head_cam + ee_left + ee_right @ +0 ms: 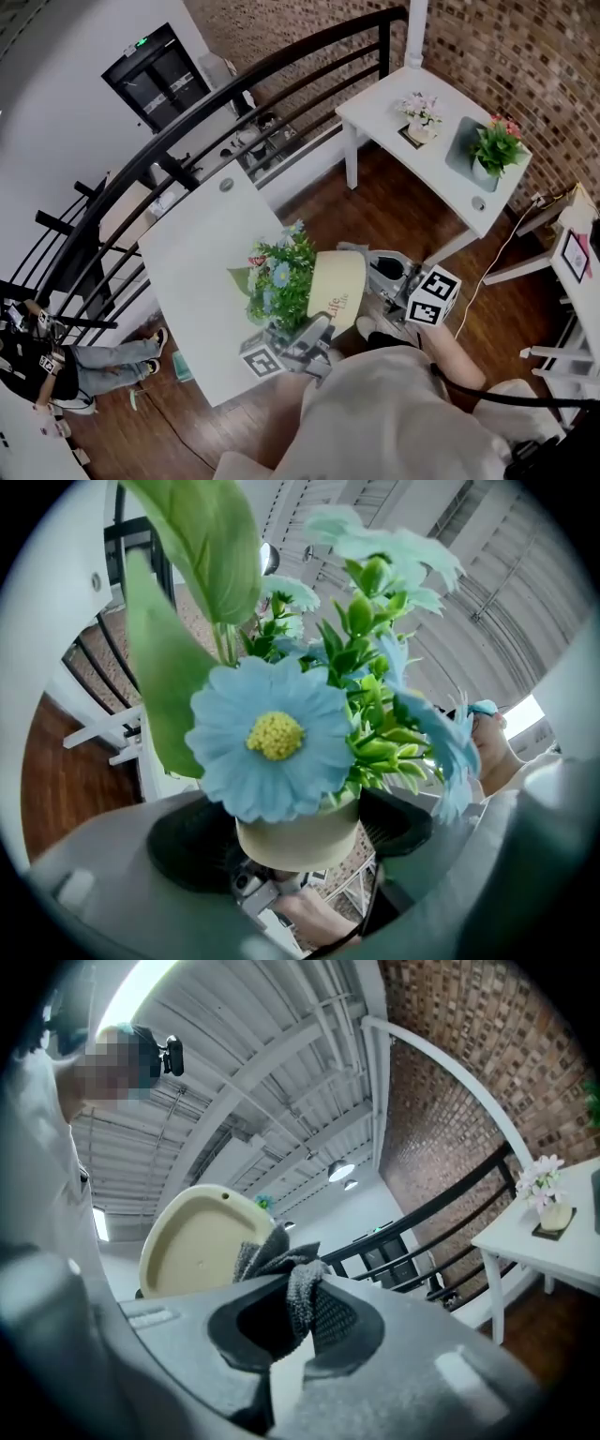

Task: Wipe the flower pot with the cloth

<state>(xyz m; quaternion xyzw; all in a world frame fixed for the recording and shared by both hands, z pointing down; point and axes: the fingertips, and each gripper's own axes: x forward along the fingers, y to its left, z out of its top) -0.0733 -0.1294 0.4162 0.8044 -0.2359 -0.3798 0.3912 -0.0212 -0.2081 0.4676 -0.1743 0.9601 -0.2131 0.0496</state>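
while left gripper (pixel 292 841), angled upward, clamps flower pot (pixel 339 286), level right gripper (pixel 295 1324) pinches cloth (pixel 279 1262).

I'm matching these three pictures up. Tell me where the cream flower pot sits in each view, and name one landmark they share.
Head view: flower pot at centre, tipped on its side, flowers pointing left.
Left gripper view: flower pot at lower centre, under the blue flower, between the jaws.
Right gripper view: its underside left of centre, behind the grey cloth.
Shared landmark: the black railing.
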